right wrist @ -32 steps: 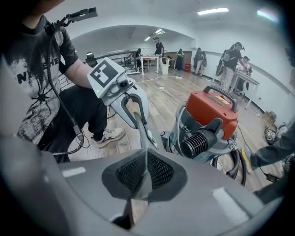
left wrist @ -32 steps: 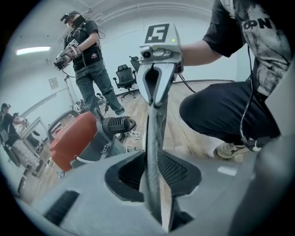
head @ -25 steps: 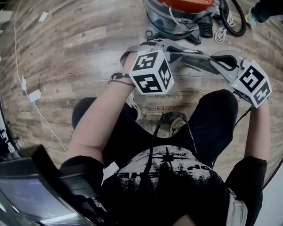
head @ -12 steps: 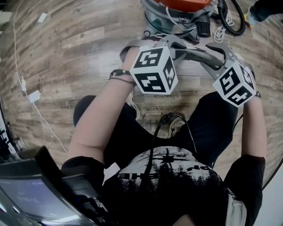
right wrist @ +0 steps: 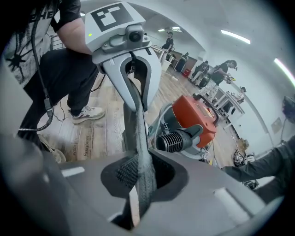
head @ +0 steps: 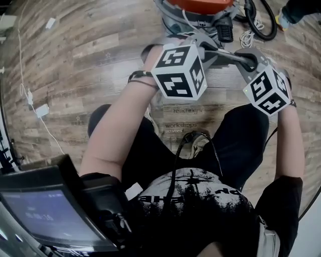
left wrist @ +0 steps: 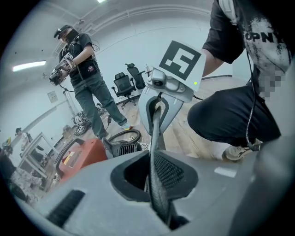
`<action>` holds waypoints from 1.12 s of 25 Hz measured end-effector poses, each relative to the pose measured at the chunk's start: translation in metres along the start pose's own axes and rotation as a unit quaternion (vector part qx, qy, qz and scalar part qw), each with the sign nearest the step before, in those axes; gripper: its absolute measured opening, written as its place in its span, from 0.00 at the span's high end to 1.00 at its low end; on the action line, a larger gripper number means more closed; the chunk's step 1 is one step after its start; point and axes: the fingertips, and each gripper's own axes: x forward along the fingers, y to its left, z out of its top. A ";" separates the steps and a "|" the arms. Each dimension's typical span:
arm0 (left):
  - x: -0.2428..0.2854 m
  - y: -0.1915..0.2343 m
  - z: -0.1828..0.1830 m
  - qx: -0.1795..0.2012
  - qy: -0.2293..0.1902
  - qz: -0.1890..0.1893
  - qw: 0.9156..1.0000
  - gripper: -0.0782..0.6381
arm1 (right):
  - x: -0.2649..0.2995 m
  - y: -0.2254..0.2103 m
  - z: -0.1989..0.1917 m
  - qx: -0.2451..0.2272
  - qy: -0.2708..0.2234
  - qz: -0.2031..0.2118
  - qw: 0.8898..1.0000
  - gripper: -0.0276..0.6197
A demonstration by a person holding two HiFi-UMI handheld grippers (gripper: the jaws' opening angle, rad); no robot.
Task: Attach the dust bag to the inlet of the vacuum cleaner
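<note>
The grey dust bag (head: pixel 224 56) hangs stretched between my two grippers, just in front of the vacuum cleaner (head: pixel 196 11), a grey drum with an orange lid. My left gripper (left wrist: pixel 156 180) is shut on the bag's thin dark edge (left wrist: pixel 156 138); its marker cube (head: pixel 178 70) shows in the head view. My right gripper (right wrist: pixel 138 180) has just been closing and now pinches the bag's grey fabric (right wrist: pixel 138 120); its cube (head: pixel 268 90) is to the right. Each gripper view shows the other gripper at the bag's far end. The vacuum's inlet is not visible.
A black hose and white cords (head: pixel 261 22) lie right of the vacuum. A white adapter with cable (head: pixel 39 109) lies on the wood floor at left. My knees and shoe (head: pixel 200 143) are below the grippers. Another person (left wrist: pixel 85 78) stands beyond.
The right gripper has rolled, swung inward to the left and taken a new hold on the bag. The left gripper has risen slightly toward the vacuum.
</note>
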 end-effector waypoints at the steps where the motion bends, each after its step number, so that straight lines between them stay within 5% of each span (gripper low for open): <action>1: 0.004 0.002 0.002 -0.001 0.003 0.000 1.000 0.85 | 0.000 -0.004 -0.004 0.006 -0.002 -0.002 1.000 0.91; 12: 0.014 0.002 0.020 -0.002 0.058 0.011 0.998 0.85 | -0.012 -0.016 -0.018 -0.007 -0.029 -0.029 0.999 0.90; 28: 0.023 0.025 -0.001 -0.023 0.034 -0.008 0.999 0.85 | 0.012 -0.034 -0.013 0.004 0.004 -0.030 1.000 0.89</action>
